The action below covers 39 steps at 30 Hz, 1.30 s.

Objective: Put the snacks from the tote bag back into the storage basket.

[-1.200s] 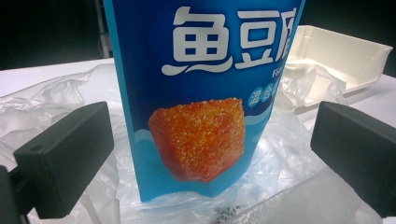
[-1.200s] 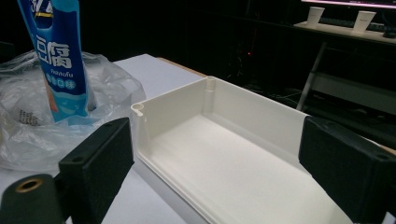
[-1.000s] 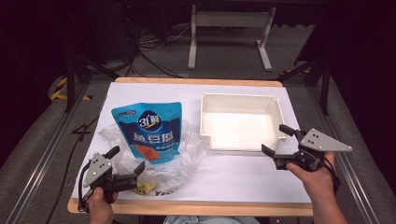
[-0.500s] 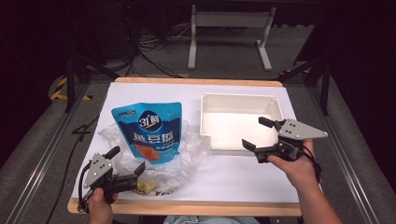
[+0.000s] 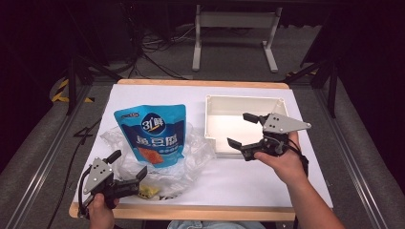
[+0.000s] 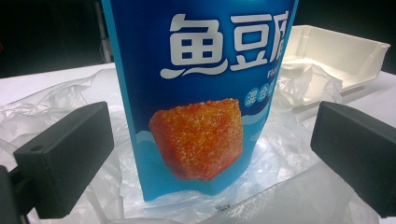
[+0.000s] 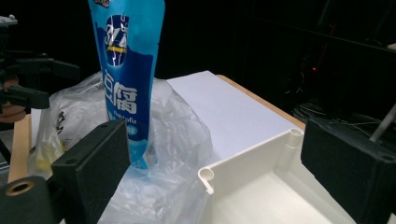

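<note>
A blue fish tofu pouch stands upright on a crumpled clear plastic bag at the table's left half. The left gripper view puts the pouch close ahead, between my two wide-apart jaws. My left gripper is open at the front left, just before the bag. To the right lies a white tray. My right gripper is open over the tray's front part, pointing left. Its own view takes in the tray's near corner, with the pouch beyond.
A small yellow packet lies under the bag near the left gripper. White paper covers the wooden tabletop. Beyond the table's far edge stand a metal frame and cables on a dark floor.
My right gripper has moved left and forward from the table's right edge to above the tray's front part. The left gripper, pouch and bag have stayed put.
</note>
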Available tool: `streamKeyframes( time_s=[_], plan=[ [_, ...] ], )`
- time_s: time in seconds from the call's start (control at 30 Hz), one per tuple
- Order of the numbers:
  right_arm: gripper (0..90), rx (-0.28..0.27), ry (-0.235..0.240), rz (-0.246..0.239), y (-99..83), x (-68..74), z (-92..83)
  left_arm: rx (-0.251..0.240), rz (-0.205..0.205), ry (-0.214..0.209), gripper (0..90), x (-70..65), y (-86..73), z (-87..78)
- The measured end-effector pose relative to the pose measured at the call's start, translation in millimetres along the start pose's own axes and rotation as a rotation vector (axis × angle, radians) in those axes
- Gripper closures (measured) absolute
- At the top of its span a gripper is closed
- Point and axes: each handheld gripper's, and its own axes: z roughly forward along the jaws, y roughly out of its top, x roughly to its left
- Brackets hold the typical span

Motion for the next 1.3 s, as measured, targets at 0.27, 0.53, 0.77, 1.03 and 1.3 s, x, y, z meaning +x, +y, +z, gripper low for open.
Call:
streamKeyframes(
  time_s=[0.27, 0.53, 0.77, 1.03, 1.3],
  plan=[
    [7.9, -0.009, 0.050, 0.007, 4.0, 2.5, 23.0, -0.003, -0.002, -0.002, 0.1, 1.2, 1.0, -0.3],
    [5.0, -0.019, 0.094, -0.004, 9.2, 9.8, 50.1, -0.003, 0.000, -0.003, 0.1, 1.2, 1.2, -0.8],
    [6.0, -0.012, 0.140, 0.000, 13.7, 16.3, 72.9, -0.001, 0.001, -0.006, 0.2, 0.9, 1.4, -1.5],
    [8.1, -0.017, 0.174, 0.002, 14.4, 21.9, 95.5, -0.006, 0.002, -0.006, 0.2, 1.0, 1.5, -1.0],
    [8.6, -0.038, 0.214, 0.026, 14.7, 31.9, 115.8, -0.011, 0.012, -0.007, 0.2, 0.3, 2.2, -1.9]
  ],
)
